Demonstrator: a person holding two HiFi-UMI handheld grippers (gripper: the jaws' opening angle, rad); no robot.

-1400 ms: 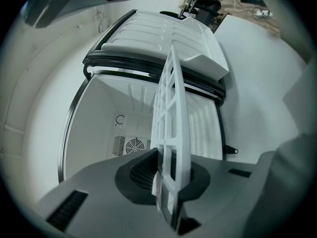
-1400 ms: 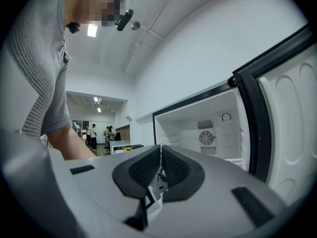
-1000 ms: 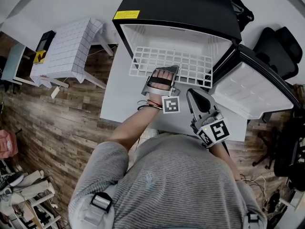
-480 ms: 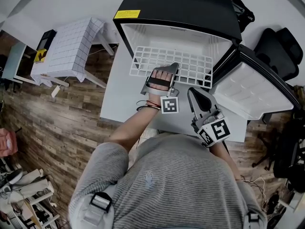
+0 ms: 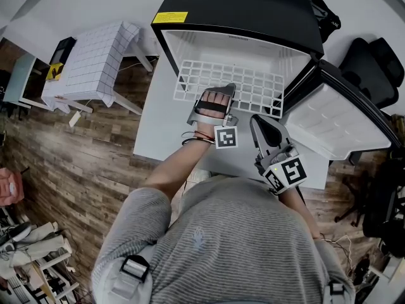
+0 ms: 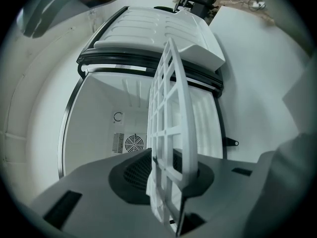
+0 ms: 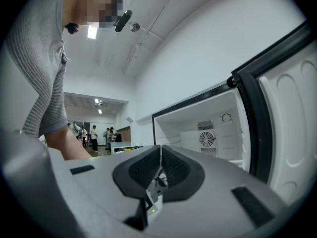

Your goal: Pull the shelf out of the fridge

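Observation:
The white grid shelf sticks partly out of the open black fridge, its front edge over the white table. My left gripper is at that front edge, left of the middle. In the left gripper view the shelf runs edge-on between the two pads, and the gripper is open around it; its jaws have just been closing a little. My right gripper hovers over the table in front of the shelf, apart from it. Its pads are shut with nothing between them.
The fridge door stands swung open at the right. The fridge sits on a white table. A small table with a checked cloth stands at the left, and black chairs at the right. People stand far off.

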